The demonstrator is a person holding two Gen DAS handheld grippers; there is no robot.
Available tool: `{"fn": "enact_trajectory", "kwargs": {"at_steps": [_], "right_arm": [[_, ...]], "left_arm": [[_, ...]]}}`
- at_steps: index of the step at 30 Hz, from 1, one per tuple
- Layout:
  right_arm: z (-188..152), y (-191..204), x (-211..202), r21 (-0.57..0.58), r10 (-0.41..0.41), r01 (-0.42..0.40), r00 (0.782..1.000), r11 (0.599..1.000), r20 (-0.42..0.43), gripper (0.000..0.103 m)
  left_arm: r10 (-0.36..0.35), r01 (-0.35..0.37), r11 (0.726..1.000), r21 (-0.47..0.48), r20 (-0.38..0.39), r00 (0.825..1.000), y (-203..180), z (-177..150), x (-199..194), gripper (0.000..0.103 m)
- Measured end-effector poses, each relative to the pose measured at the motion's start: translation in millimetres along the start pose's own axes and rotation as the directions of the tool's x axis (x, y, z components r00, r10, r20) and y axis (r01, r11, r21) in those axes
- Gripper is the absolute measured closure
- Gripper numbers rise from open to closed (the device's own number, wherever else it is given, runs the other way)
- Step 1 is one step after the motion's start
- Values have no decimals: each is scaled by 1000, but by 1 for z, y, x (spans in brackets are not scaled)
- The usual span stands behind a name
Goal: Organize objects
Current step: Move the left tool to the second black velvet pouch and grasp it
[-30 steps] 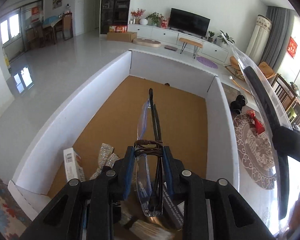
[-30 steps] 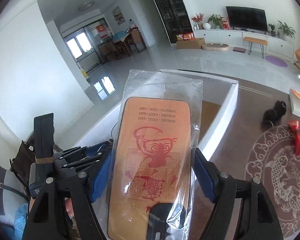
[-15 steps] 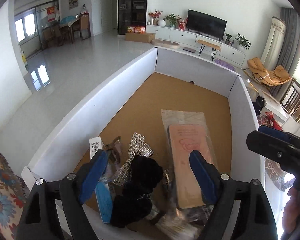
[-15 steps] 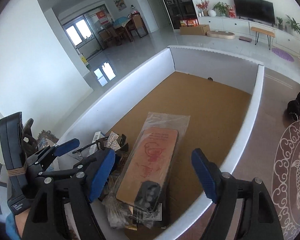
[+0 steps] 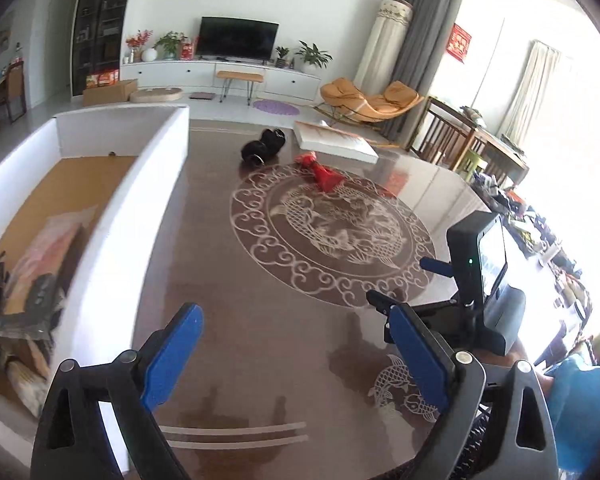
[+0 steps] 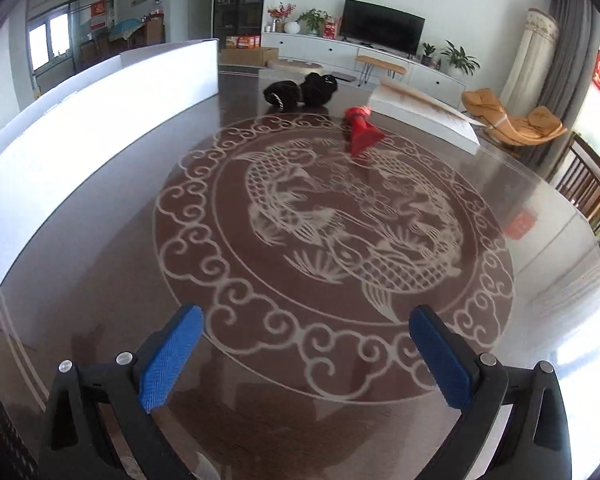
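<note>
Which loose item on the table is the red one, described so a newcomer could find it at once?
Start from the round fish pattern on the dark table. At the pattern's far edge lies the red item, between the black bundle and the flat white box. It alone is bright red, flaring from a bunched top.

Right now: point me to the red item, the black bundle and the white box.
red item (image 6: 362,130), right wrist view, on its flared red body.
black bundle (image 6: 300,90), right wrist view, on the dark middle.
white box (image 5: 140,200), left wrist view, on its outer white wall.
</note>
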State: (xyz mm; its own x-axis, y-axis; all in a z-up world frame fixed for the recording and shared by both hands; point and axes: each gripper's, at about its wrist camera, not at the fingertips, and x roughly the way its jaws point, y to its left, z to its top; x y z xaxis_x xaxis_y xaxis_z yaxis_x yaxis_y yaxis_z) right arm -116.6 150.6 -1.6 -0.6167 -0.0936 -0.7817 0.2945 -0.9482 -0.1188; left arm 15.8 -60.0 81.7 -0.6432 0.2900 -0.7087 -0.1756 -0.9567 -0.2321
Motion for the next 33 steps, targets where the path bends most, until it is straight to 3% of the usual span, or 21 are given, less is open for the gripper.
{"fn": "enact_trajectory", "kwargs": {"at_steps": [5, 10, 17, 33], "right_arm": [[-22, -44, -3, 112, -25, 26, 1000, 993, -10, 0], [-21, -55, -5, 202, -15, 14, 1000, 979, 3, 0], [-19, -48, 2, 182, -34, 40, 999, 982, -36, 0], [-21, -46, 8, 188, -4, 13, 999, 982, -51, 0]], "left_arm": [[42, -38, 998, 40, -105, 994, -30, -25, 70, 8], [106, -104, 994, 26, -110, 988, -26, -29, 99, 8], [192, -185, 979, 87, -79, 978, -14, -16, 108, 8], [200, -194, 978, 76, -90, 976, -3, -6, 135, 8]]}}
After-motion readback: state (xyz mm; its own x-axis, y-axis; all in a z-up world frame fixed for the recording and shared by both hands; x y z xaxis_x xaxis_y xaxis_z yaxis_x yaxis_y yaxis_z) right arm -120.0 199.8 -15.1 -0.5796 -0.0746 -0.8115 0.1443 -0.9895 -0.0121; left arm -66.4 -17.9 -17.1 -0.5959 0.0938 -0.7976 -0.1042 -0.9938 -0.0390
